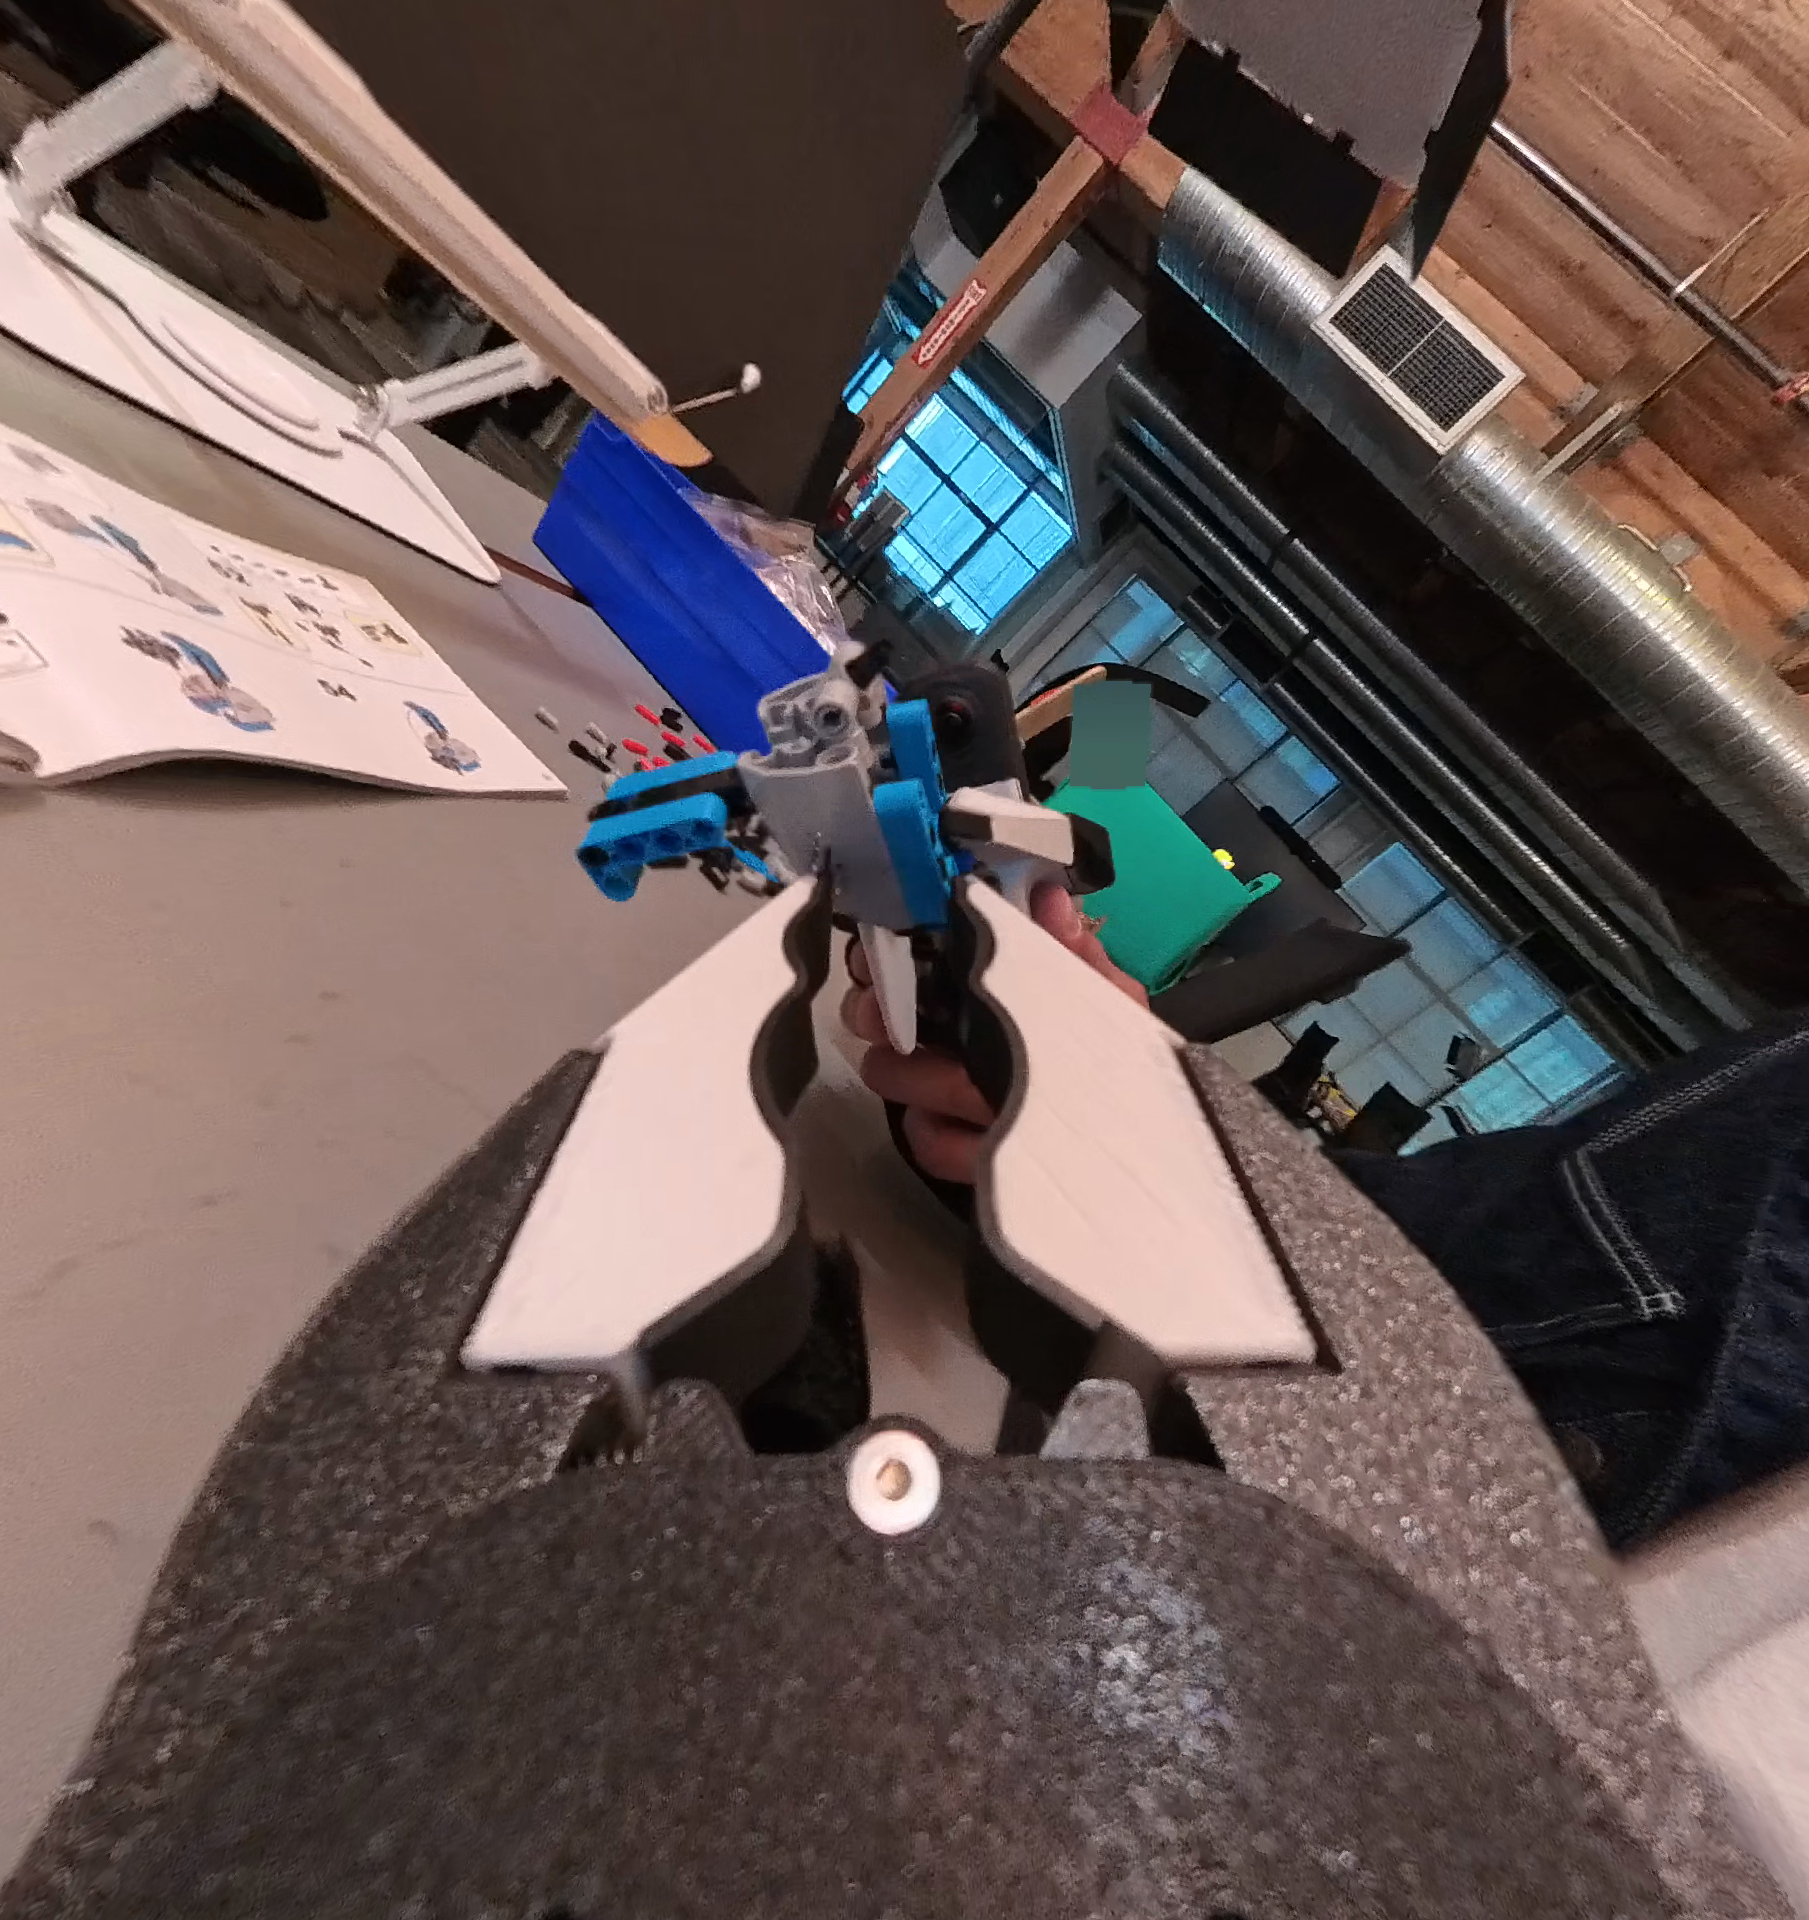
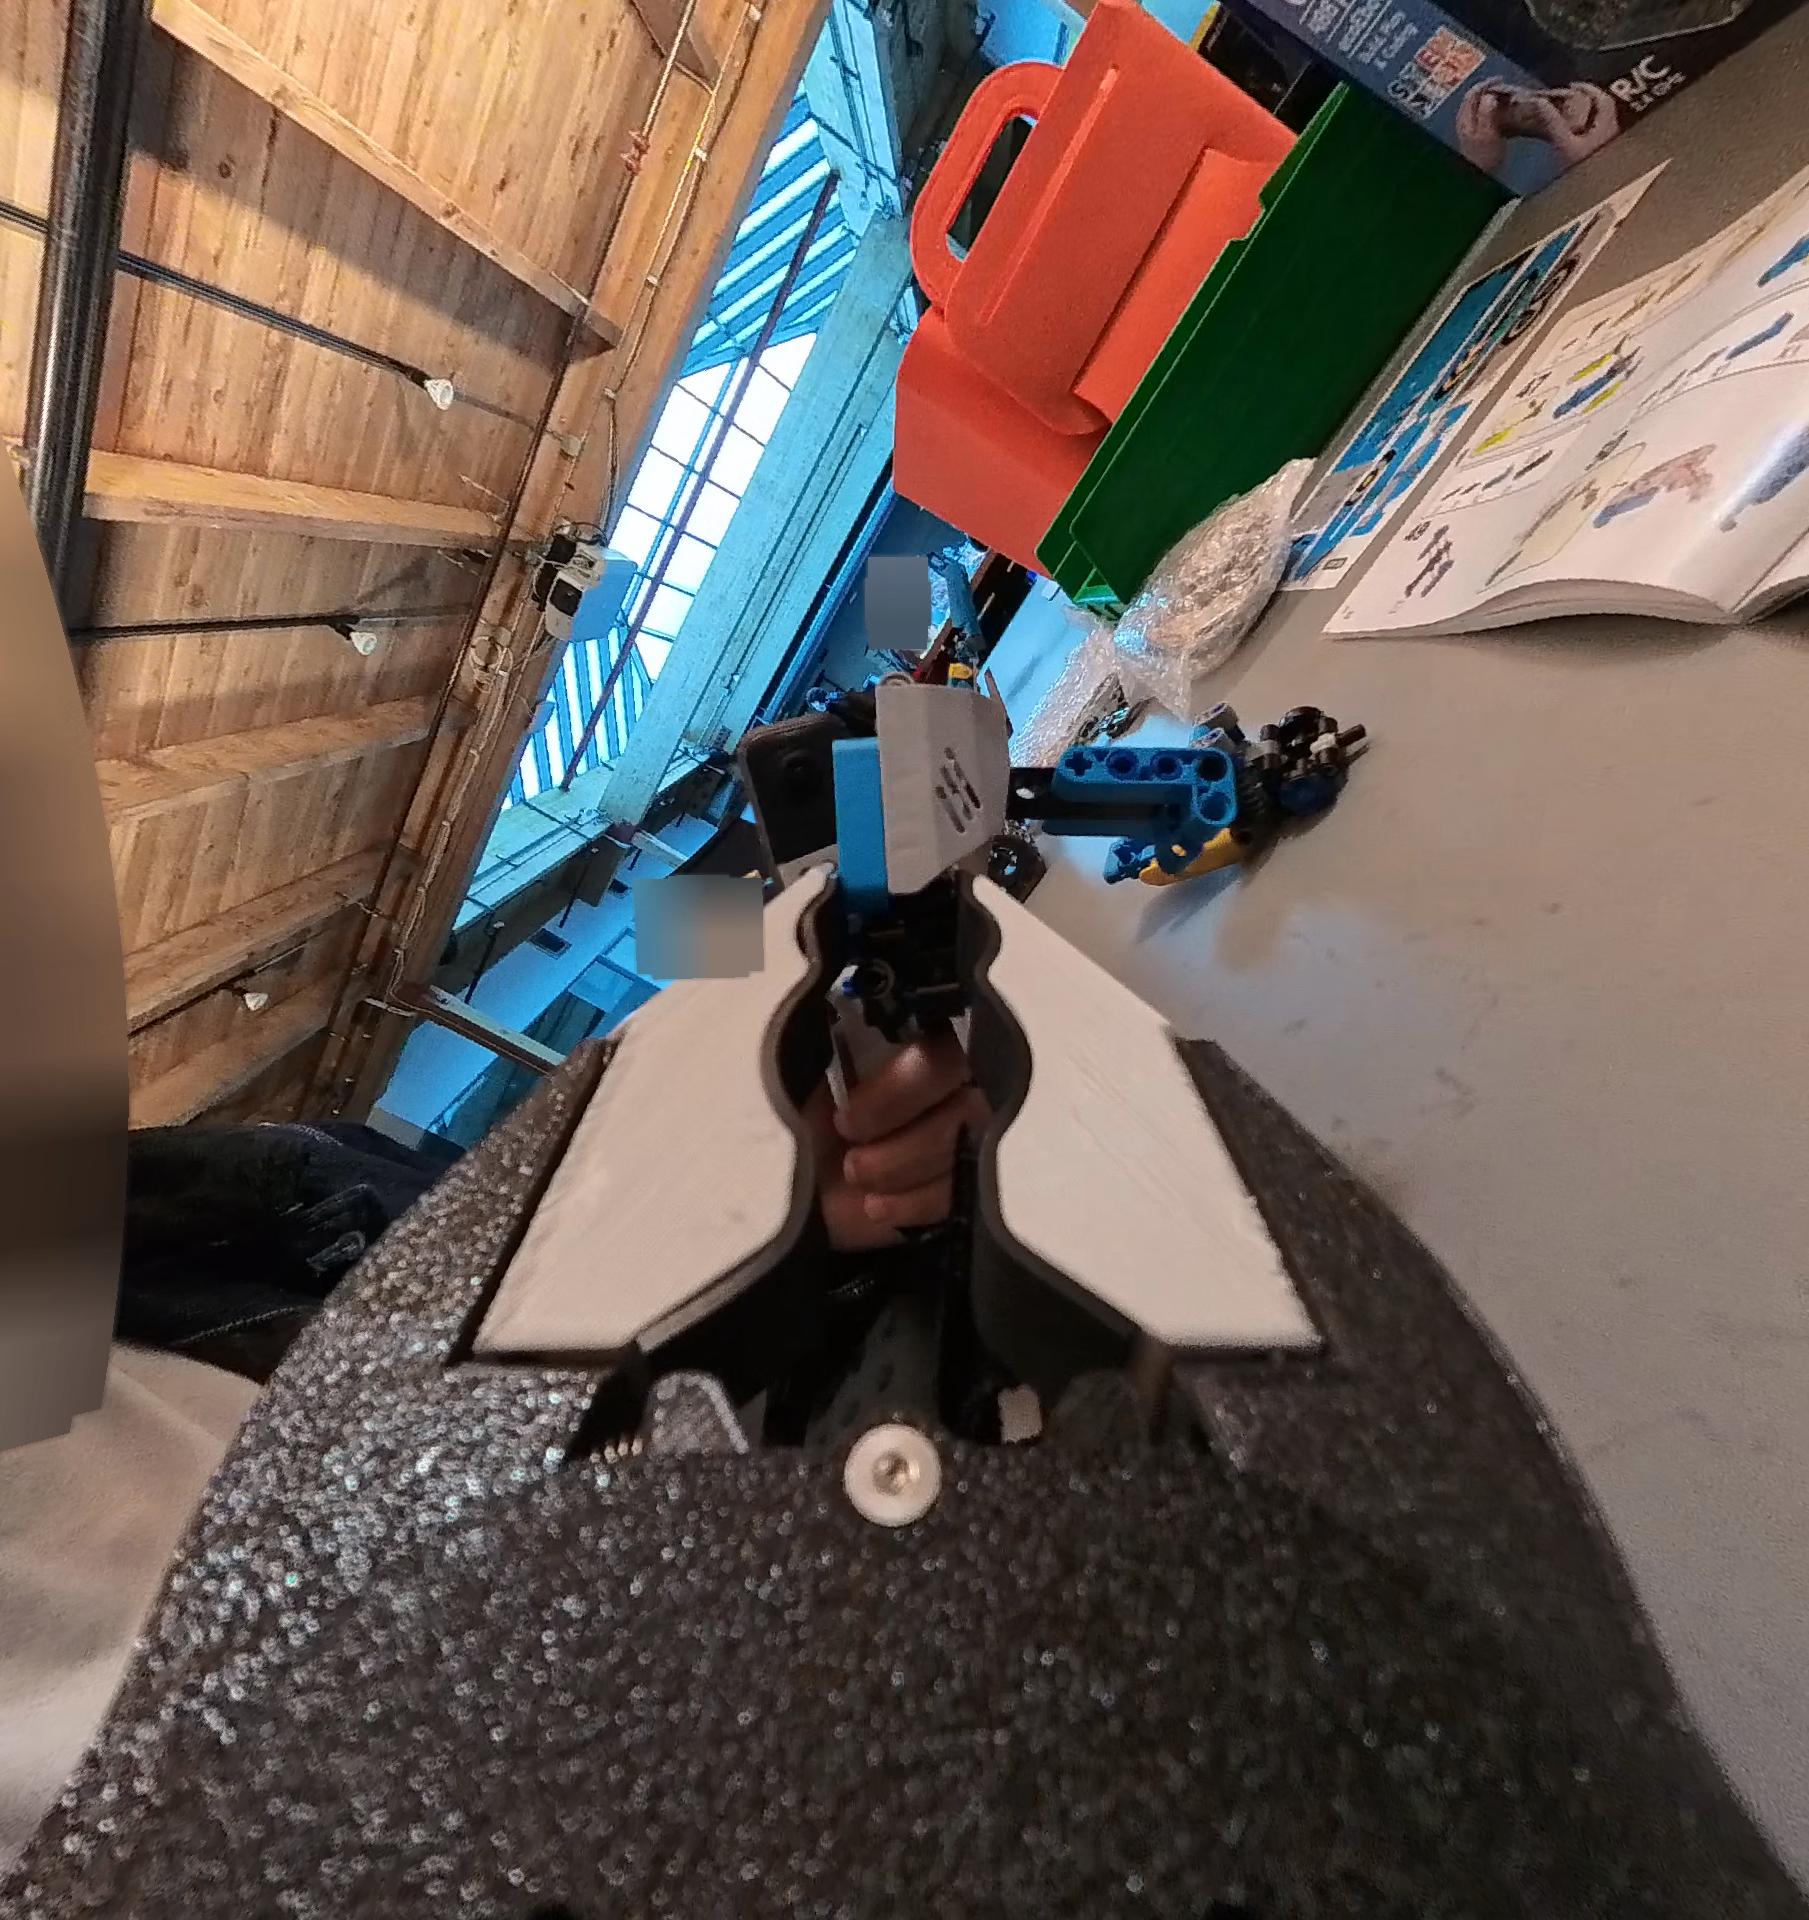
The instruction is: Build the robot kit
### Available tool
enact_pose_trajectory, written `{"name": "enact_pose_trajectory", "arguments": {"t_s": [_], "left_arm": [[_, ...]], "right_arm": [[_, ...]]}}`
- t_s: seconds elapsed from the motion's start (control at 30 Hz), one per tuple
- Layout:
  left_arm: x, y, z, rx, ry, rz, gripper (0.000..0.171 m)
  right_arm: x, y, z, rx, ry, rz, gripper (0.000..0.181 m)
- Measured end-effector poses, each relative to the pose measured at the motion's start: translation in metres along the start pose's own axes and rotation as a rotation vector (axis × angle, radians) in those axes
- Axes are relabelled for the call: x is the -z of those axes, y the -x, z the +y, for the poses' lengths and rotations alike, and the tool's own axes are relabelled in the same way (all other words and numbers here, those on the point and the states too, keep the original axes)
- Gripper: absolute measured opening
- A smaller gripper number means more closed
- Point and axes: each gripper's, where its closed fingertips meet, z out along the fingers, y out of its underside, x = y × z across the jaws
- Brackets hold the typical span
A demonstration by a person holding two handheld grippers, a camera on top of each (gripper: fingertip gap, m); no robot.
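Note:
A small brick model (image 1: 838,821) of grey panels, blue beams and black pins is held in the air between both grippers, above the grey table (image 1: 256,1039). My left gripper (image 1: 895,909) is shut on its lower end. My right gripper (image 2: 895,904) is shut on the model (image 2: 921,800) from the opposite side, on its black and blue part. A blue L-shaped beam (image 2: 1149,779) sticks out sideways from the model. The right gripper's white finger (image 1: 1014,831) and a hand show behind the model in the left wrist view.
An open instruction booklet (image 1: 204,665), a blue bin (image 1: 671,582) and small loose red and black pins (image 1: 651,738) lie on the table. The right wrist view shows another brick assembly (image 2: 1284,758), a plastic bag (image 2: 1212,571), green bin (image 2: 1243,364), orange bin (image 2: 1035,270) and booklet (image 2: 1627,436). My left and right fingertips are right by each other.

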Motion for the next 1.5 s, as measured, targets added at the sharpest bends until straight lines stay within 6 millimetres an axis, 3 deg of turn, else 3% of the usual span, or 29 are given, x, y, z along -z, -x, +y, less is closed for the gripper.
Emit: {"name": "enact_pose_trajectory", "arguments": {"t_s": [0.1,0.43,0.63,0.9,1.03,1.23,1.5], "left_arm": [[-0.003,0.004,0.006,0.046,0.034,0.002,0.035],[-0.01,-0.016,0.017,0.213,0.09,0.193,0.034],[-0.007,-0.016,0.013,0.153,0.068,0.164,0.024],[-0.018,-0.017,0.027,-0.023,0.142,0.077,0.025],[-0.014,-0.017,0.026,-0.026,0.138,0.085,0.006],[-0.013,-0.021,0.028,-0.055,0.148,0.093,0.006],[-0.013,-0.02,0.03,-0.078,0.157,0.08,0.006]], "right_arm": [[0.001,0.0,-0.001,-0.016,-0.01,-0.008,0.018],[-0.003,0.005,0.005,0.009,0.031,-0.022,0.018],[0.0,0.004,0.001,-0.002,0.014,-0.022,0.019],[-0.001,0.01,0.002,-0.055,-0.001,-0.081,0.019],[-0.003,0.012,0.004,-0.015,0.02,-0.073,0.018],[0.0,0.014,0.008,0.139,0.102,-0.025,0.019],[0.003,0.012,0.01,0.111,0.132,-0.034,0.018]]}}
